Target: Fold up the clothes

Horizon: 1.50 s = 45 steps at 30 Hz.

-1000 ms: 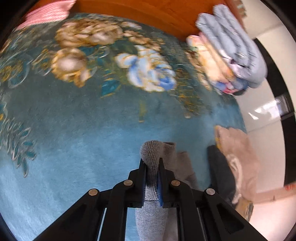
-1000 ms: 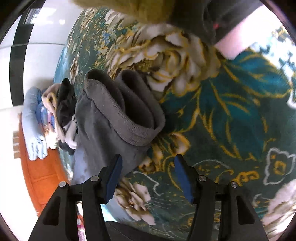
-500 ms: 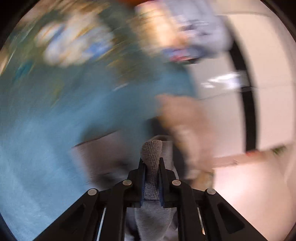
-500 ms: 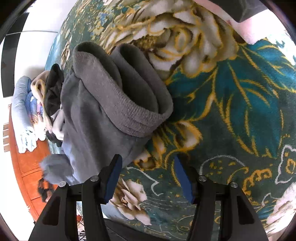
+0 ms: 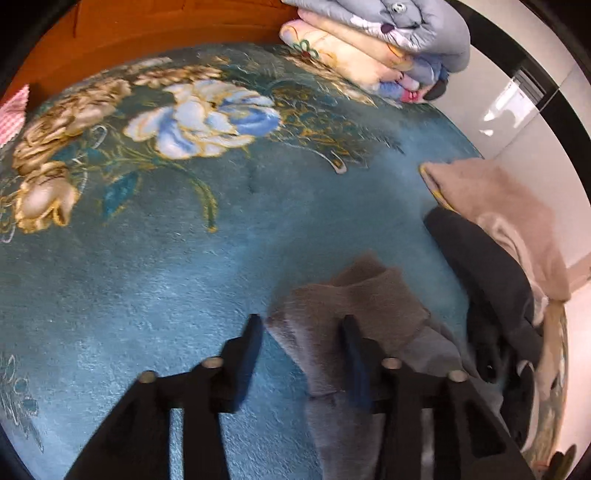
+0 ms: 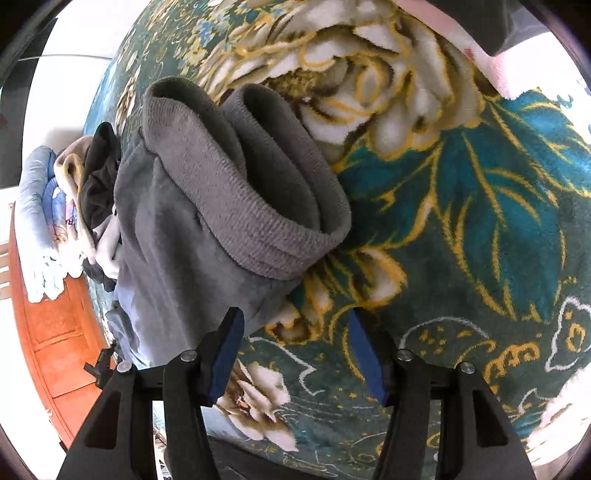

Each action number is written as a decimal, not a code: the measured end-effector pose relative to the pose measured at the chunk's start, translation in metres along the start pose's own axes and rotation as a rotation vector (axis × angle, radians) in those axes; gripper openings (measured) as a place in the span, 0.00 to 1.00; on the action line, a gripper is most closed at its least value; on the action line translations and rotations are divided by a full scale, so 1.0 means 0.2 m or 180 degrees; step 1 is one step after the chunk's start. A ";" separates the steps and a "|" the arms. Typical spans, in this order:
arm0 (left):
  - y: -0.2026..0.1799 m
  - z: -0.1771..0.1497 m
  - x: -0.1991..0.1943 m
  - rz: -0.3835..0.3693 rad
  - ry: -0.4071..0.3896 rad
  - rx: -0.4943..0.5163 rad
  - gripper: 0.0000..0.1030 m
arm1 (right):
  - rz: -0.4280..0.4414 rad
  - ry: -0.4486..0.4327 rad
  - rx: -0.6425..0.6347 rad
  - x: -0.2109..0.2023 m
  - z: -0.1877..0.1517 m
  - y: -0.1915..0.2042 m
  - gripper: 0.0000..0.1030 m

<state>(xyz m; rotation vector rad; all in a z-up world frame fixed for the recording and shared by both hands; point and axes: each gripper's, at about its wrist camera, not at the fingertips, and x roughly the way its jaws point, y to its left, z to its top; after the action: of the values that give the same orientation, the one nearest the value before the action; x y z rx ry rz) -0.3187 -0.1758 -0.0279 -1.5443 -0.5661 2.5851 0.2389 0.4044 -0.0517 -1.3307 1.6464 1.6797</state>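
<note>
A grey fleece garment [image 5: 354, 317] lies on the teal floral blanket [image 5: 184, 258], one end just ahead of my left gripper [image 5: 301, 325], which is open and empty above it. In the right wrist view the same grey garment [image 6: 192, 236] lies with its ribbed waistband [image 6: 236, 206] folded and gaping toward the camera. My right gripper [image 6: 295, 325] is open and empty, just short of the waistband's lower edge.
A pile of dark and beige clothes [image 5: 498, 258] lies right of the grey garment. Folded quilts [image 5: 388, 40] are stacked at the far edge by an orange wooden headboard [image 5: 147, 29]. The pile [image 6: 92, 192] and quilts [image 6: 37, 221] also show at left in the right wrist view.
My left gripper has let go of the grey garment end it was pinching and now stands open. My right gripper stayed open and moved slightly closer to the waistband.
</note>
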 end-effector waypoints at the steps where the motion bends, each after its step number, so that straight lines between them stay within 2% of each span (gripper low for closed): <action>1: 0.02 0.00 0.02 -0.0068 0.0041 -0.0104 0.55 | -0.0003 0.0008 -0.0003 0.00 0.00 0.00 0.58; 3: 0.08 0.00 0.07 -0.0301 0.0173 -0.0403 0.55 | -0.0010 0.0024 -0.0009 -0.01 -0.01 0.00 0.58; 6: 0.14 0.00 0.08 -0.0510 0.0111 -0.0751 0.53 | -0.0016 0.0025 -0.0001 0.00 -0.01 0.00 0.58; 8: 0.13 -0.01 0.09 -0.0633 0.0156 -0.0869 0.49 | -0.0003 0.0021 0.0003 0.00 -0.01 0.01 0.58; 9: 0.13 -0.01 0.11 -0.0686 0.0194 -0.0917 0.37 | 0.0008 0.0019 -0.0001 0.00 -0.01 0.01 0.58; 10: 0.12 -0.01 0.12 -0.0701 0.0234 -0.0945 0.21 | 0.0032 0.0007 0.0001 -0.01 -0.01 0.01 0.58; 12: 0.10 -0.02 0.08 -0.0708 0.0195 -0.1008 0.17 | 0.0135 -0.0046 0.0016 -0.03 -0.01 0.01 0.58; 15: 0.08 0.00 0.01 -0.0710 0.0041 -0.1107 0.16 | 0.0292 -0.0126 0.0039 -0.06 -0.01 0.01 0.61; 17: 0.09 0.02 -0.05 -0.0688 -0.0027 -0.1161 0.15 | 0.0429 -0.0232 0.0079 -0.08 -0.01 0.00 0.79; 23: 0.12 0.02 -0.10 -0.0648 0.0012 -0.1297 0.15 | 0.0879 -0.0552 0.0331 -0.09 0.05 -0.06 0.79; 28: 0.14 0.00 -0.16 -0.0602 0.0058 -0.1382 0.15 | 0.0837 -0.0746 0.0609 0.02 0.07 -0.06 0.81; 30: 0.13 0.00 -0.19 -0.0588 0.0071 -0.1367 0.15 | 0.0756 -0.0786 0.0654 0.03 0.08 -0.05 0.73; 32: 0.14 0.01 -0.24 -0.0604 0.0045 -0.1465 0.15 | 0.0571 -0.0770 0.0614 0.02 0.10 -0.01 0.43; 34: 0.13 0.03 -0.31 -0.0624 0.0007 -0.1477 0.14 | 0.0473 -0.0802 0.0531 -0.03 0.09 0.04 0.21; 35: 0.12 0.05 -0.36 -0.0674 -0.0034 -0.1407 0.14 | 0.0433 -0.0813 0.0415 -0.06 0.09 0.08 0.19; 38: 0.12 0.08 -0.56 -0.0947 -0.0246 -0.1229 0.14 | 0.0612 -0.0982 -0.0047 -0.25 0.08 0.23 0.18; 40: 0.17 0.02 -0.68 -0.0942 -0.0428 -0.1077 0.14 | 0.0724 -0.1106 -0.0425 -0.44 0.02 0.27 0.18; 42: 0.29 -0.10 -0.63 -0.0641 -0.0248 -0.1080 0.14 | 0.0662 -0.1167 -0.0618 -0.51 -0.04 0.23 0.18; 44: 0.42 -0.23 -0.58 -0.0340 -0.0050 -0.1100 0.14 | 0.0525 -0.1064 -0.0465 -0.48 -0.06 0.04 0.19; 45: 0.51 -0.32 -0.50 -0.0198 0.0160 -0.1254 0.14 | 0.0346 -0.0951 -0.0322 -0.40 -0.05 -0.10 0.19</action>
<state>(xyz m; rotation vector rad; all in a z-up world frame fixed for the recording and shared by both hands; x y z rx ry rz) -0.2019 -0.2790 -0.0081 -1.6540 -1.1543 2.4863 0.2932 0.4236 0.0070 -0.9890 1.4987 1.9408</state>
